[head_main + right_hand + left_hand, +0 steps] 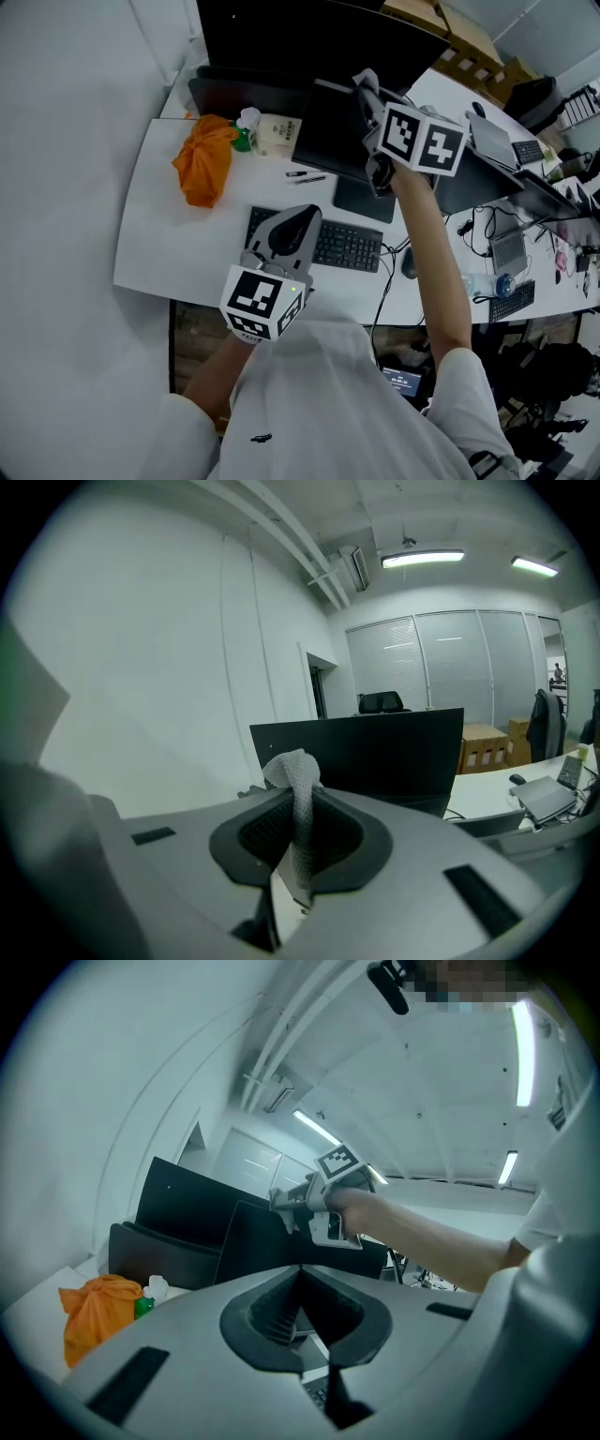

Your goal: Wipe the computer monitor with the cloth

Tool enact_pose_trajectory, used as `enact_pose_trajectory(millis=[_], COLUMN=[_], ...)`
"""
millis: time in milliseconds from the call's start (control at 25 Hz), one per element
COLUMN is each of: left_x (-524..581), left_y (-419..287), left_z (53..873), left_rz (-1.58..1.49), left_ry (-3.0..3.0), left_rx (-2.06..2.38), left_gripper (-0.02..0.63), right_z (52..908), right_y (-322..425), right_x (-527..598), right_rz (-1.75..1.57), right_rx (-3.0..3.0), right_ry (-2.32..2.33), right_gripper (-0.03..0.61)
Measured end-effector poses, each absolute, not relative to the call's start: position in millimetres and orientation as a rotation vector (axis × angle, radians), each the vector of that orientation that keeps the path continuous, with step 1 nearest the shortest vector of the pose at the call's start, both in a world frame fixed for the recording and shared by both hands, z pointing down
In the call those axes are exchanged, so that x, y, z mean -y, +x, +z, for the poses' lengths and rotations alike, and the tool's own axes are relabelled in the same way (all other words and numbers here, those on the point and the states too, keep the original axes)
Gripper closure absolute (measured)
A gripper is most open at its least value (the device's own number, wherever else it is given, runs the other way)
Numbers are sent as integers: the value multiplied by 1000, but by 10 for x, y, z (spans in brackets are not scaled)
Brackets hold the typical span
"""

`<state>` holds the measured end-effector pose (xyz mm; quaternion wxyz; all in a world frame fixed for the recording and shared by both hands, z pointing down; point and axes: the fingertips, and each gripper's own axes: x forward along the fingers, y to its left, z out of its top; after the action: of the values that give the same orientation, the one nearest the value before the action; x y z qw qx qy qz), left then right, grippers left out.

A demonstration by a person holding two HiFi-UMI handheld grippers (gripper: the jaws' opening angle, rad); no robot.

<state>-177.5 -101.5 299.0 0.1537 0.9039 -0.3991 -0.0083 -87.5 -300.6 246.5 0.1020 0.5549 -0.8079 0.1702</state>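
The grey mesh cloth [300,832] is sitting pinched between the jaws of the right gripper [296,799], its crumpled end poking up past the tips. In the head view, the right gripper [373,98] is hanging at the upper right corner of the small dark computer monitor [330,131], with the cloth [366,81] showing pale at its nose; whether the cloth is touching the screen cannot be told. A bare forearm [433,253] is reaching up to that gripper.

A larger black monitor [309,37] is standing behind the small one. In front, on the white desk [178,244], a black keyboard [328,244] is lying below the monitor's foot, a dark mouse [409,263] is sitting to its right, and two pens [306,175] are lying between keyboard and screen.

The left gripper [289,234] is hovering over the keyboard's left end with its jaws closed together and nothing between them. Further left, an orange bag [204,159] is slumping on the desk, a green bottle [245,139] just beside it.
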Motion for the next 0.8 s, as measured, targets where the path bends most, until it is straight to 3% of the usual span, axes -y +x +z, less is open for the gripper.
enact_pose_trajectory(millis=[400, 800], left_x=[1020, 1037], left_y=[-2095, -2576], left_z=[3102, 3135], left_rz=[-2, 12], left_ry=[2522, 2454], left_rx=[1209, 1334], left_gripper=[595, 595], right_z=[2526, 2466], right_y=[-1503, -1851], right_x=[3141, 3146], right_rz=[478, 127], right_rx=[2464, 2458], right_ry=[1655, 1800], right_gripper=[535, 534])
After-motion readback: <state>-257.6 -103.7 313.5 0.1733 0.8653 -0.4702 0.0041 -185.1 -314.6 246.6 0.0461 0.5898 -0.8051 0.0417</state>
